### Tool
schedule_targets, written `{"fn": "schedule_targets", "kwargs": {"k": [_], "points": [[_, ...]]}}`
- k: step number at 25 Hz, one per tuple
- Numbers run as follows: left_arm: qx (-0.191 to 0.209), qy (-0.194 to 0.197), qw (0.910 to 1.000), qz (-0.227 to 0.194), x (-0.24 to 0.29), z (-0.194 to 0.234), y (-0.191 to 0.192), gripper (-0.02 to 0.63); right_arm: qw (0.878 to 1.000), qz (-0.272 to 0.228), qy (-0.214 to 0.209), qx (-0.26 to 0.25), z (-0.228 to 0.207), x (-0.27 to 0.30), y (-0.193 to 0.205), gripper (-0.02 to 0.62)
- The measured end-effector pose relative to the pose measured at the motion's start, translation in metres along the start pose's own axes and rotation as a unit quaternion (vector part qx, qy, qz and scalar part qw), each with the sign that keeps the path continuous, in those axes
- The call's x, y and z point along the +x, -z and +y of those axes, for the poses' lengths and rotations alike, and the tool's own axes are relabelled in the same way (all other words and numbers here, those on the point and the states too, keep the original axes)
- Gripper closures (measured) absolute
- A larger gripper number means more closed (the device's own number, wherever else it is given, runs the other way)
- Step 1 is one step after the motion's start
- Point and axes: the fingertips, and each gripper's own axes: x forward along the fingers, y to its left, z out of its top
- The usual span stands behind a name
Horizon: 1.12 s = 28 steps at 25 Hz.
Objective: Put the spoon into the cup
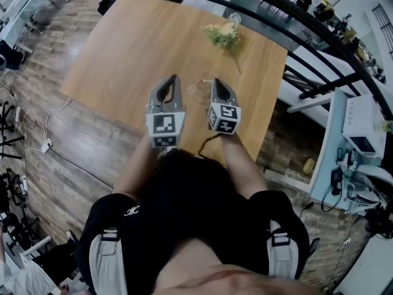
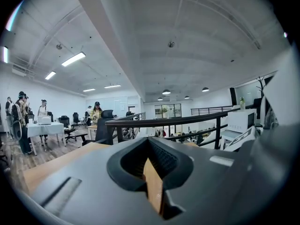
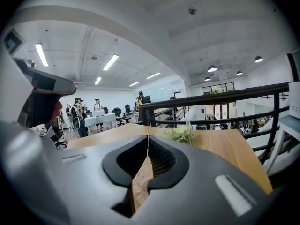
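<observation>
Both grippers hover side by side over the near part of a wooden table (image 1: 135,48). My left gripper (image 1: 172,80) is shut, its jaws meeting at the tip with nothing between them (image 2: 149,140). My right gripper (image 1: 215,83) is likewise shut and empty (image 3: 148,138). Between the two tips, a faint clear shape (image 1: 198,90) rests on the table; it may be a glass cup, but it is too small to tell. No spoon shows in any view.
A bunch of pale flowers (image 1: 225,35) lies at the table's far side, also seen ahead of the right gripper (image 3: 180,135). A black railing (image 1: 319,42) runs behind the table. A white desk with equipment (image 1: 359,134) stands at the right. Cables (image 1: 46,143) lie on the floor at the left.
</observation>
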Motion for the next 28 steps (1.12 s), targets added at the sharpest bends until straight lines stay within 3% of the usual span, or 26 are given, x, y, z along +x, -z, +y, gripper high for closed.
{"fn": "schedule_targets", "kwargs": {"k": [6,13,20,28], "points": [[-0.007,-0.011,0.9999,0.007,-0.001,0.005,0.004,0.595,0.999,0.045,-0.002,0.008,-0.002,0.02,0.03,0.584],[-0.002,-0.018,0.9998,-0.001,-0.006,0.007,0.001,0.595,0.991,0.079,0.022,0.106,-0.017,0.034,0.059,0.584],[0.008,-0.019,0.9998,0.0,-0.006,0.009,0.003,0.595,0.985,0.1,0.035,0.139,-0.02,0.043,0.078,0.583],[0.019,-0.008,0.9998,0.0,-0.006,0.004,0.004,0.594,0.965,0.116,0.07,0.223,-0.036,0.041,0.096,0.583]]}}
